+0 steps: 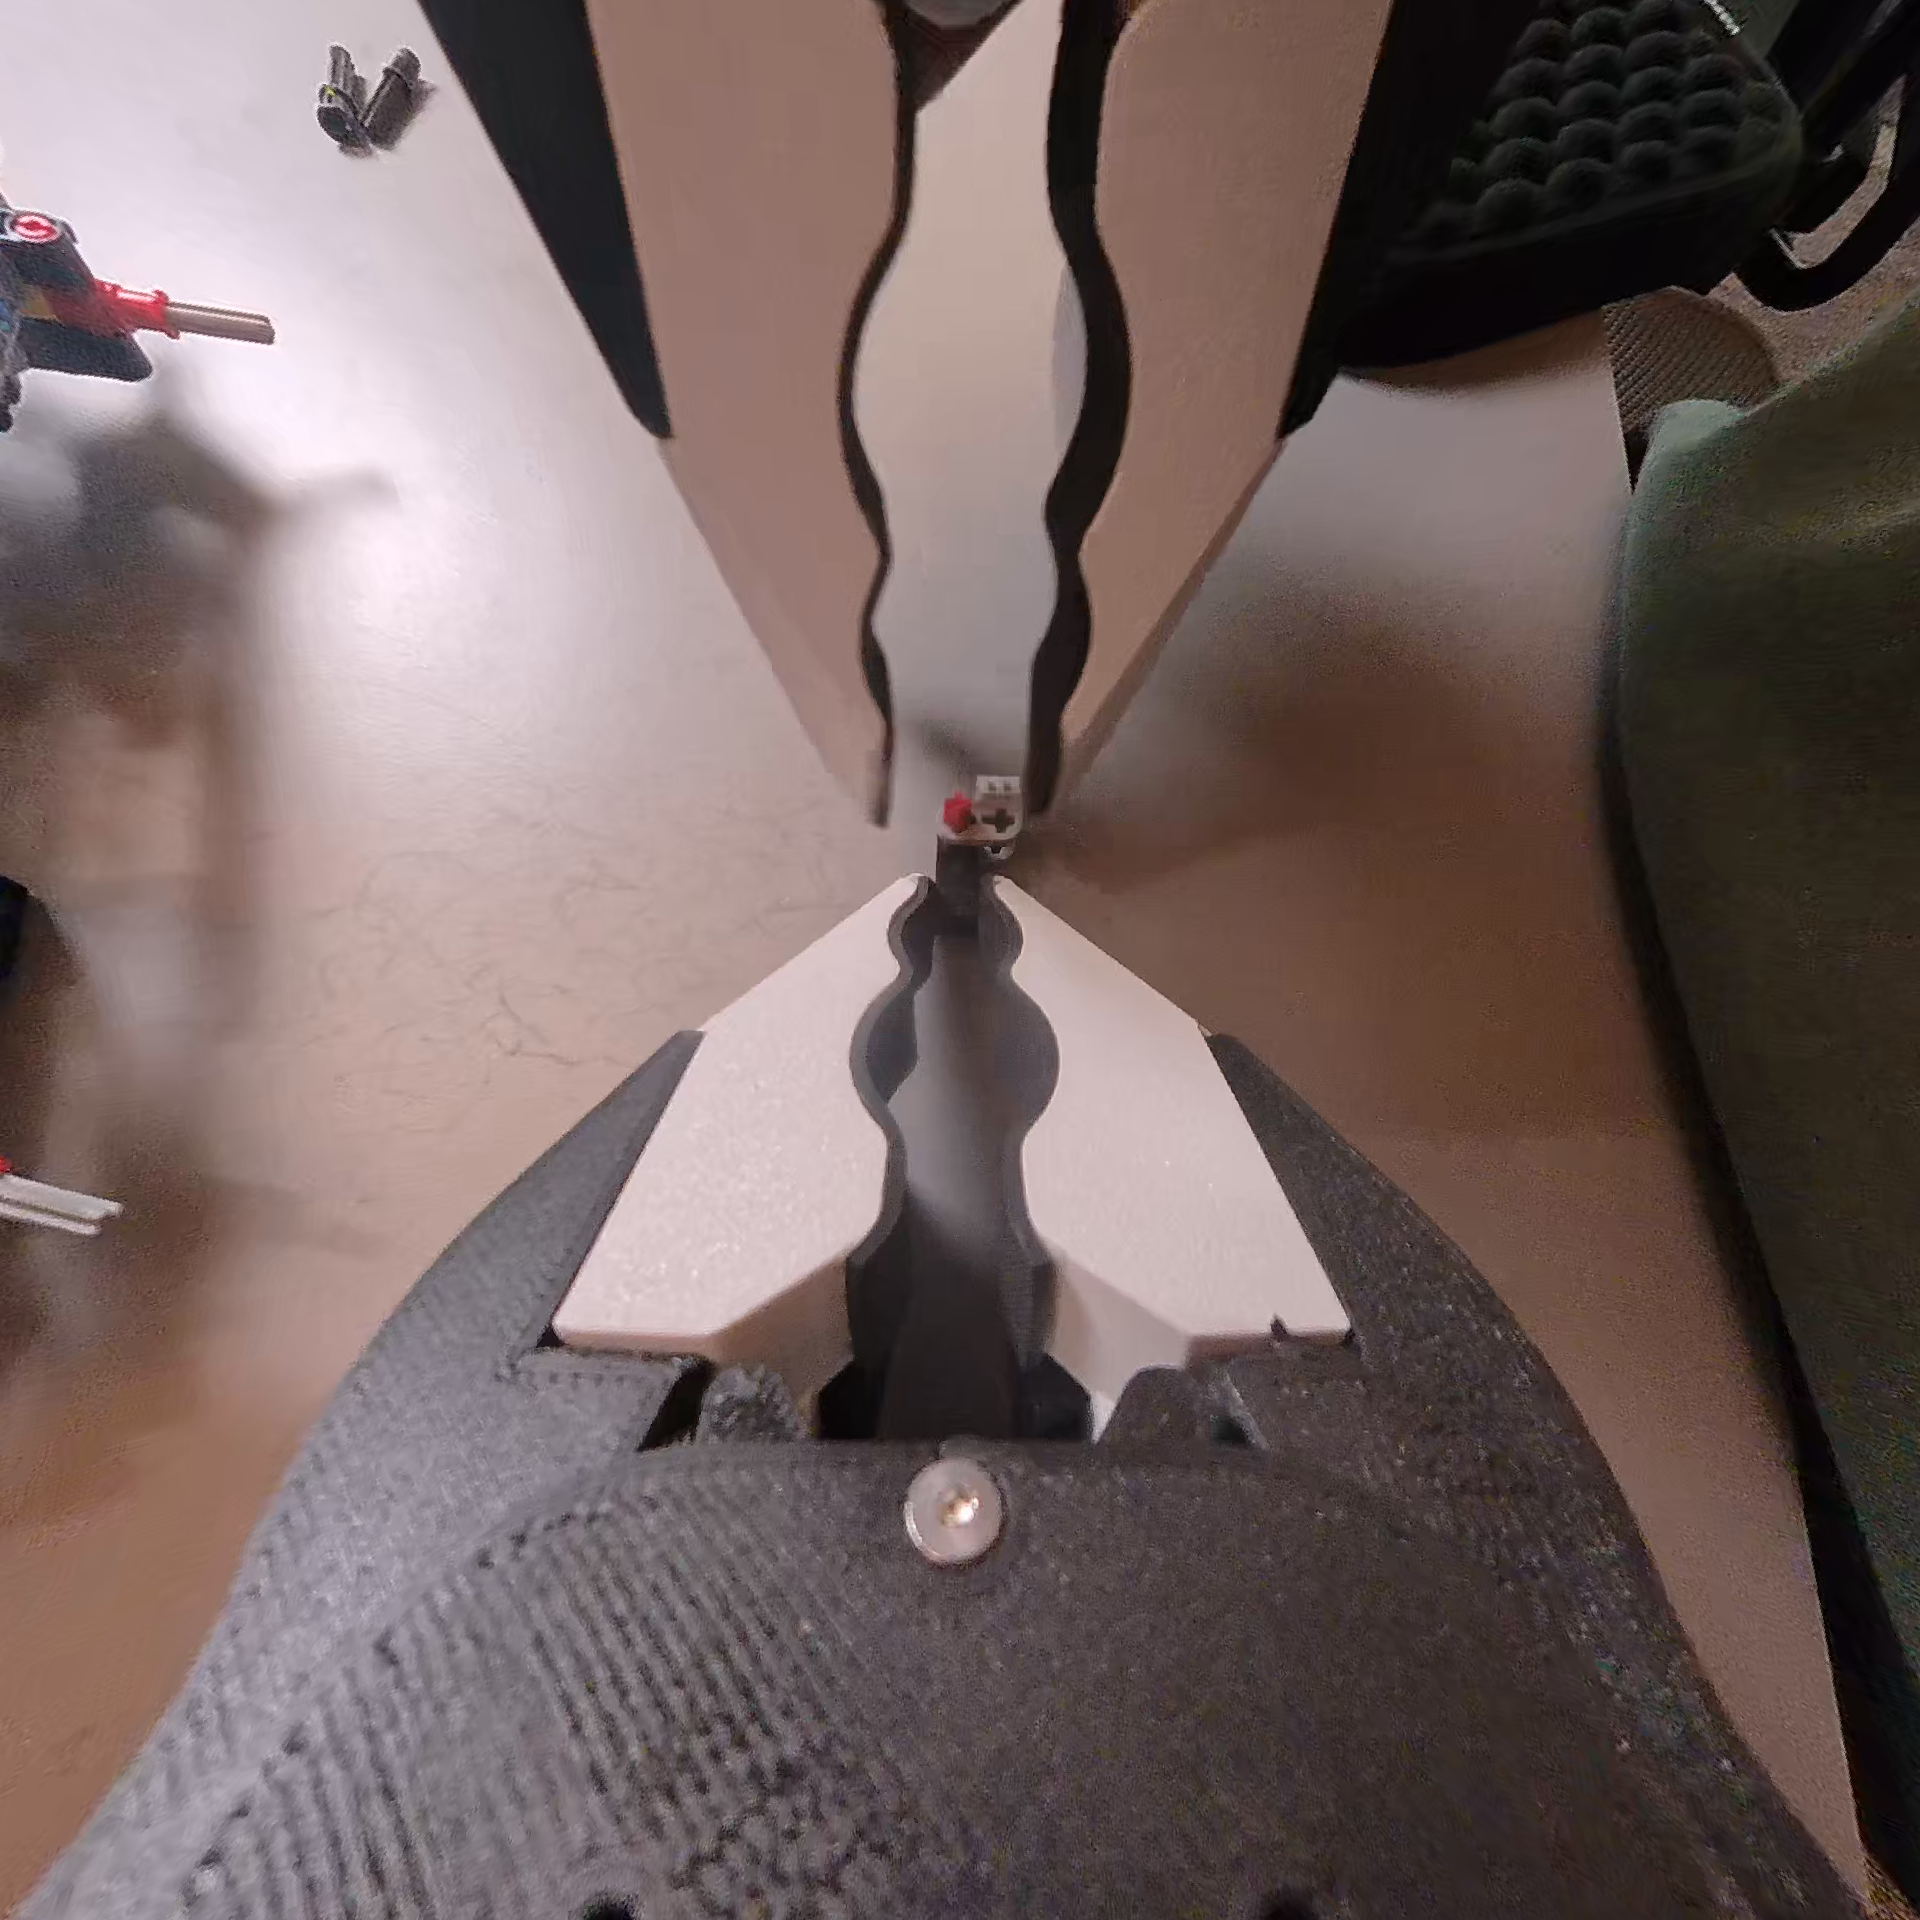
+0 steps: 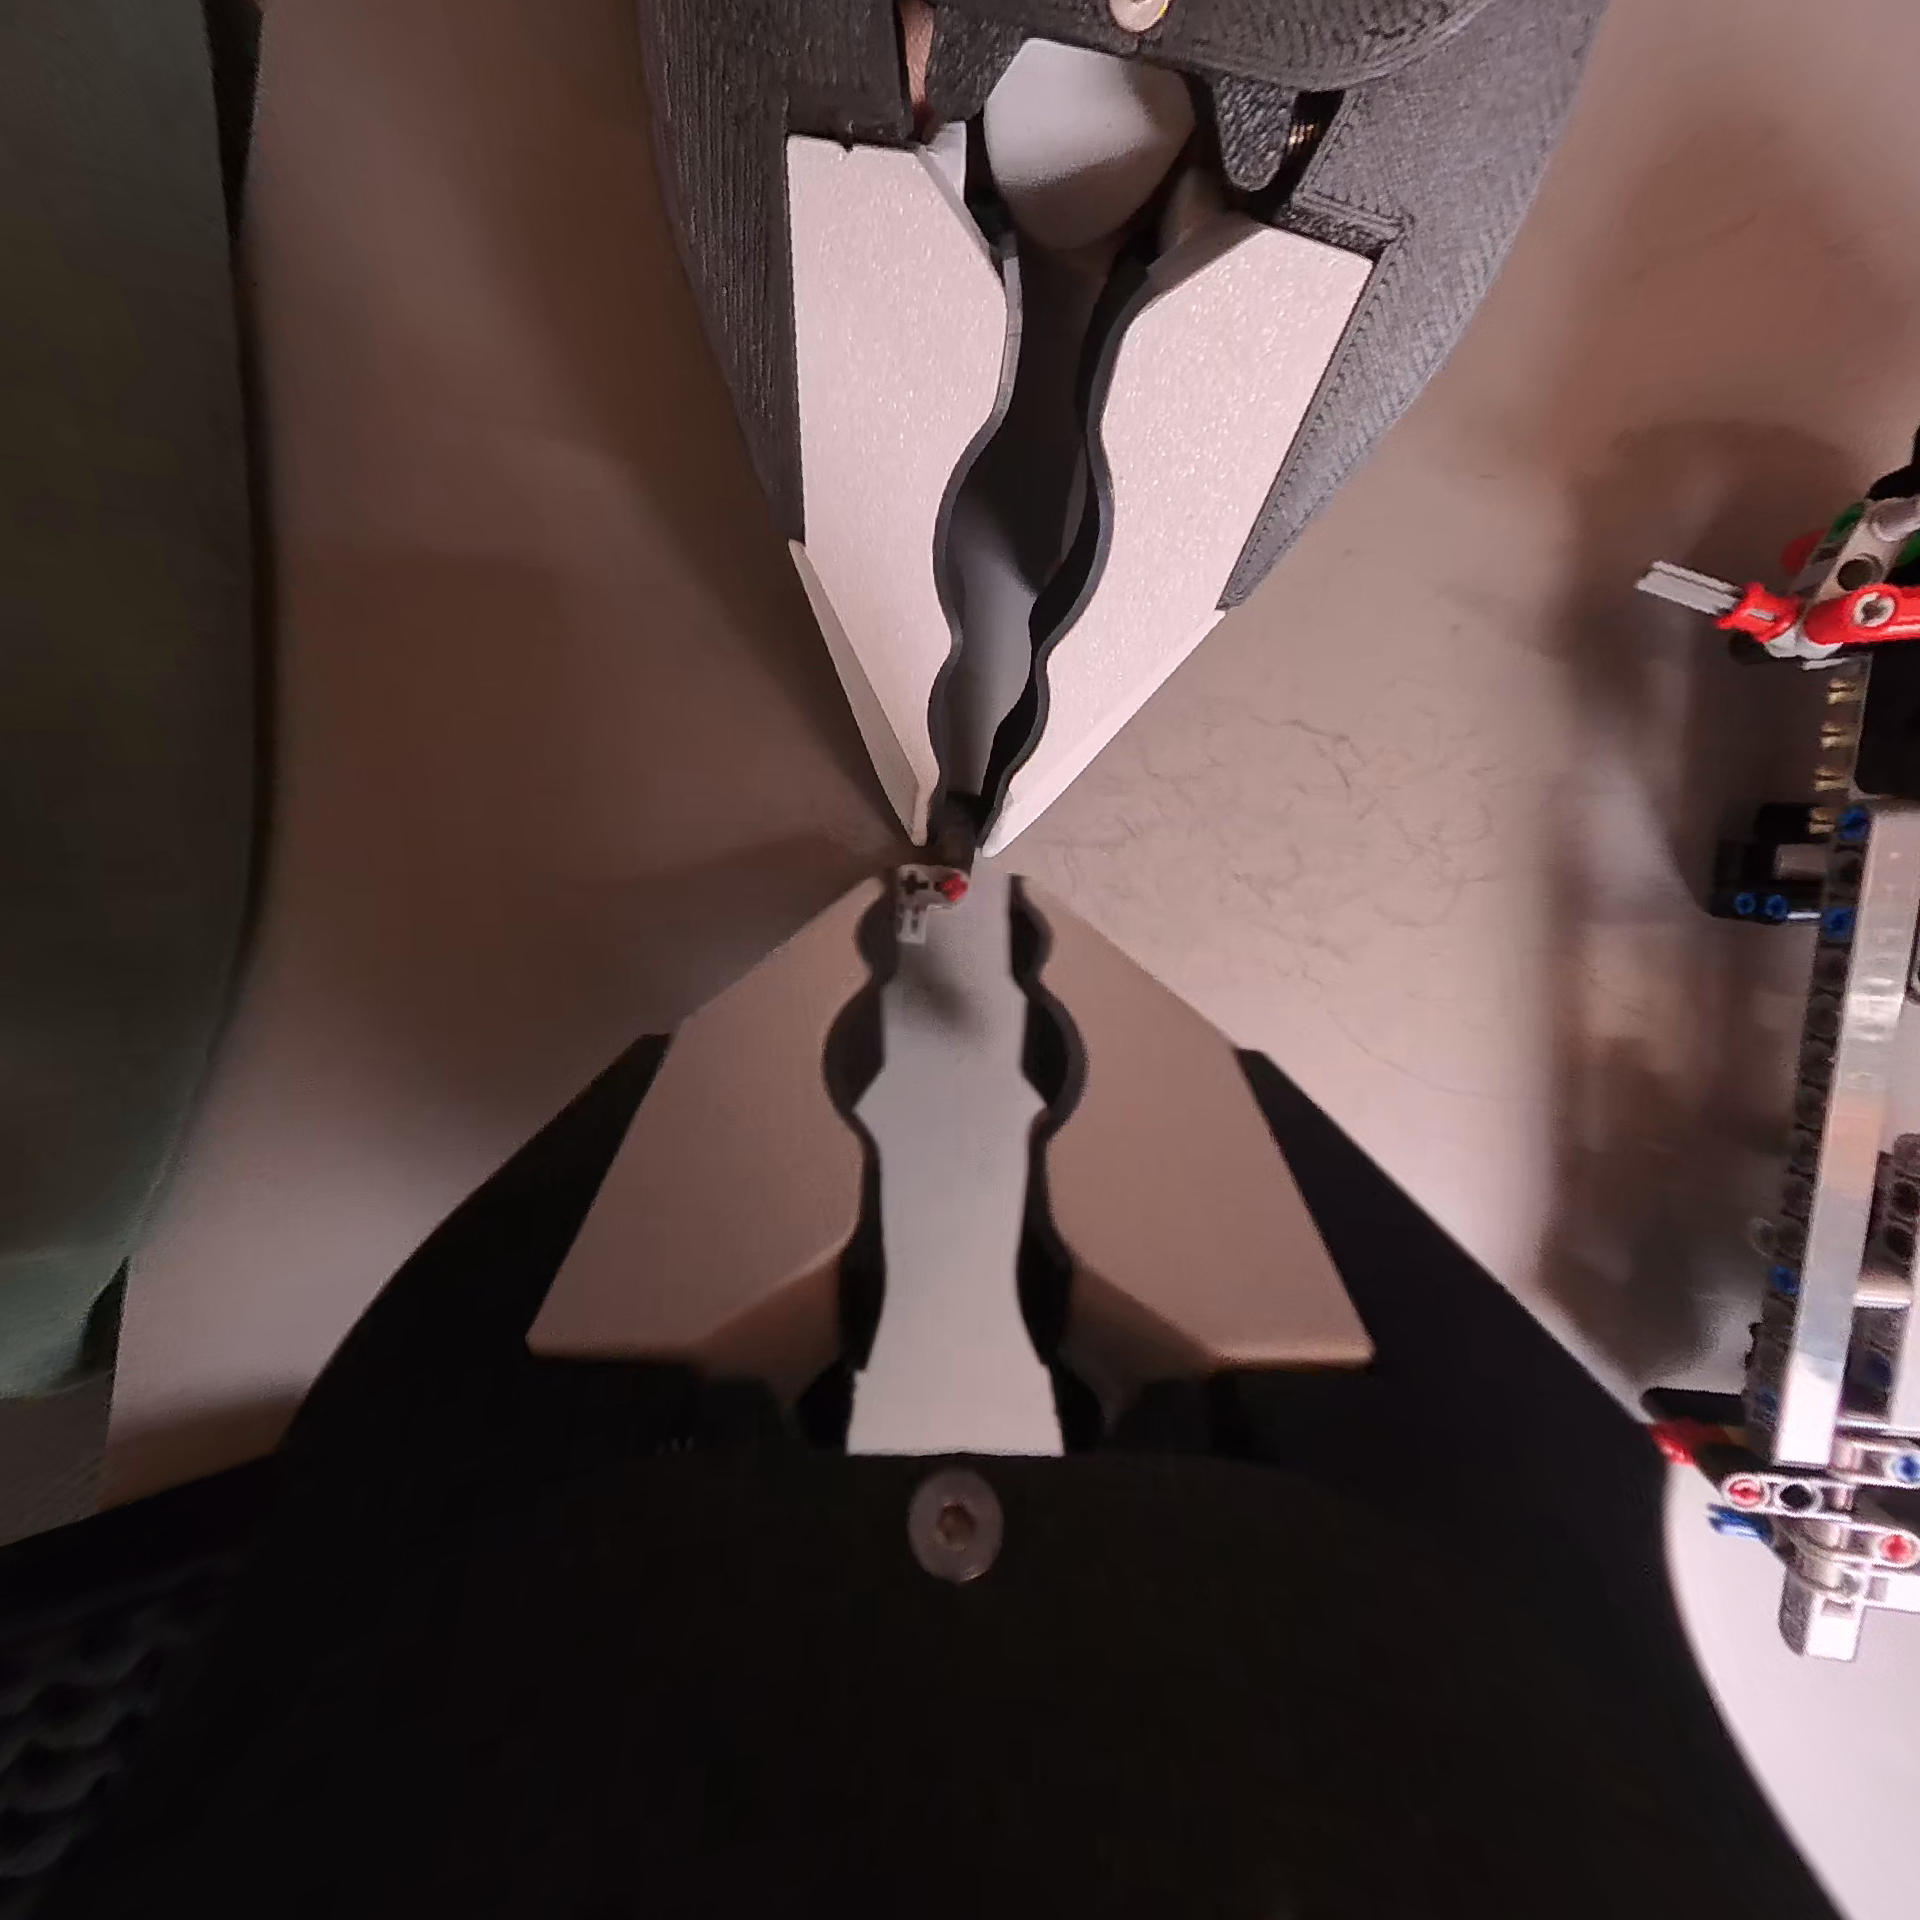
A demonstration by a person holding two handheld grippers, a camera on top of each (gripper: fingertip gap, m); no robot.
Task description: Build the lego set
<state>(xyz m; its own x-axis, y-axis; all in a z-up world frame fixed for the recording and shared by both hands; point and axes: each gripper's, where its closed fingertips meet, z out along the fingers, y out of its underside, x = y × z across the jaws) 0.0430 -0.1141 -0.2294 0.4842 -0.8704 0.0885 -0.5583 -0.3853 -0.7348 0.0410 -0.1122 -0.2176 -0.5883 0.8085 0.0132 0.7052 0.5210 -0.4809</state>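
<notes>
My left gripper is shut on a small black Lego piece that sticks out of its tips. A small grey connector with a red pin sits on the end of that black piece. My right gripper points at the left one tip to tip, with its jaws apart around the connector; one finger touches it. In the right wrist view, my right gripper is open, with the grey connector against its left finger. The left gripper is opposite it, closed on the black piece.
A partly built Lego model lies on the beige table to the right; it also shows at the left edge of the left wrist view. Loose black pins and a grey axle lie nearby. A person's green garment and a black padded bag border the table.
</notes>
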